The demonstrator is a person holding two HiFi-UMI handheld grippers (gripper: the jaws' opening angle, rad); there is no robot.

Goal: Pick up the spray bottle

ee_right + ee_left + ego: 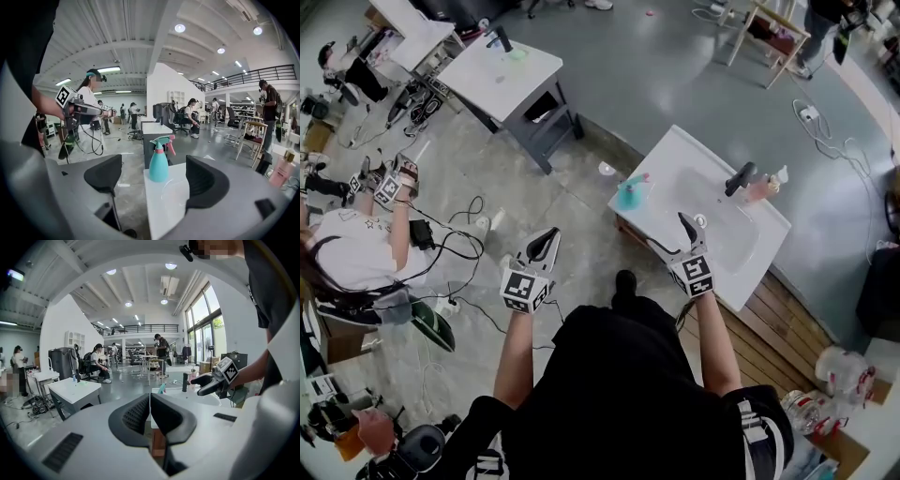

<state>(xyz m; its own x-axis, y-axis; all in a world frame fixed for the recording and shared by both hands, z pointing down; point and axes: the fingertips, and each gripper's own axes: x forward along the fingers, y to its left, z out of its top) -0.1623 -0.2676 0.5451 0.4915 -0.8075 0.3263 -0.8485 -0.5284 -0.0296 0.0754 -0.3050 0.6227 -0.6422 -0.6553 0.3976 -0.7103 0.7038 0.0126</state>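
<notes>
The teal spray bottle with a pink trigger stands upright at the near left corner of the white sink table. My right gripper hovers over the table's front edge, a short way from the bottle. In the right gripper view the spray bottle stands ahead, framed by the open right gripper with nothing touching its pads. My left gripper is over the floor to the left of the table. In its own view the left gripper is shut on nothing, and the spray bottle is small beyond it.
A black faucet and a pink bottle stand at the sink's far side. A second white table is at the upper left. A seated person and cables occupy the floor on the left. Wooden slats lie to the right.
</notes>
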